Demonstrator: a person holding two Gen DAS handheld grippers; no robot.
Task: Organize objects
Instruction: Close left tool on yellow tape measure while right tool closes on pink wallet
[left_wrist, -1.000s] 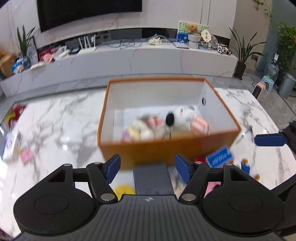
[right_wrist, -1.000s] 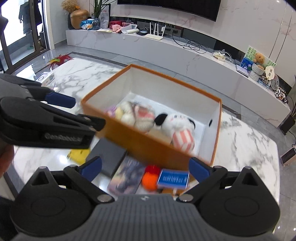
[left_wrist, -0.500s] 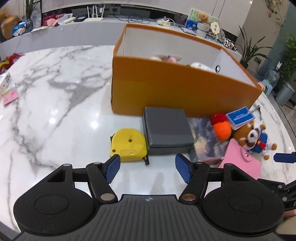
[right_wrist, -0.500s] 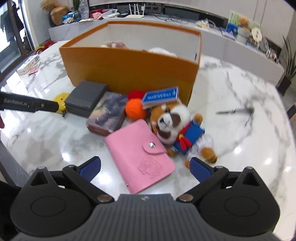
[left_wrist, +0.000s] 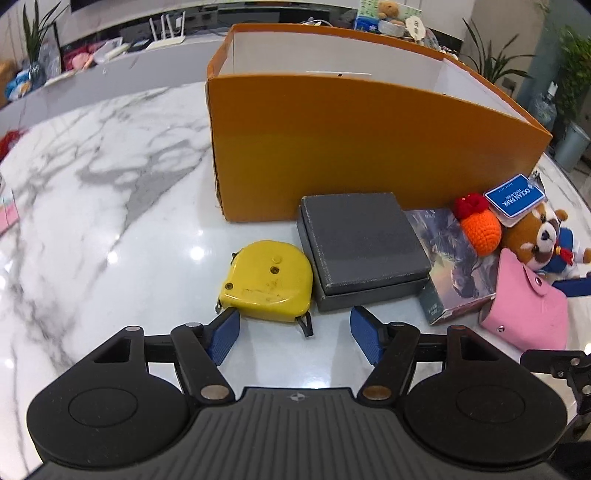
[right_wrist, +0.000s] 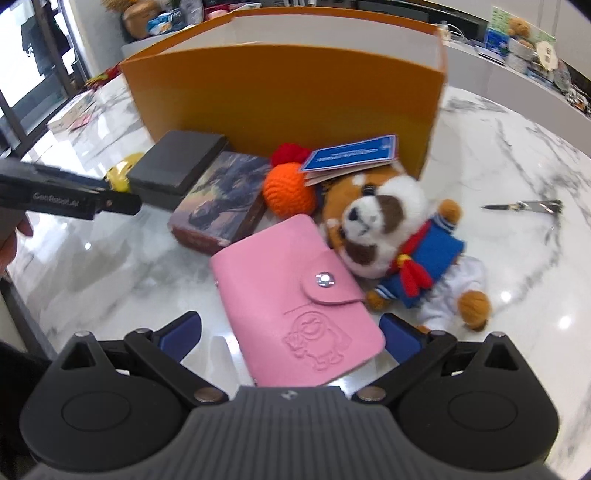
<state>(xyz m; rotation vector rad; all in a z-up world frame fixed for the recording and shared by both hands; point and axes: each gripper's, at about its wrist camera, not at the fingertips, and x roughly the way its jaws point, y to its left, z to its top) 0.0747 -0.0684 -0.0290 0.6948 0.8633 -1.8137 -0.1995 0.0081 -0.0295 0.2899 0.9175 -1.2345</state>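
I see the orange box (left_wrist: 362, 147) on the marble table (left_wrist: 92, 184); since a second ago both grippers dropped from above it to the items in front. My left gripper (left_wrist: 293, 330) gapes by the yellow tape measure (left_wrist: 267, 280); my right gripper (right_wrist: 290, 338) is unclenched around the pink wallet (right_wrist: 295, 306). The blue tag (left_wrist: 515, 195) reads "OCEAN PARK".

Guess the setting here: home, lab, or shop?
Most likely a home living room. A marble table stands before a long low media console bearing a Wi-Fi router; potted plants line the wall, and toys lie beside an orange box.
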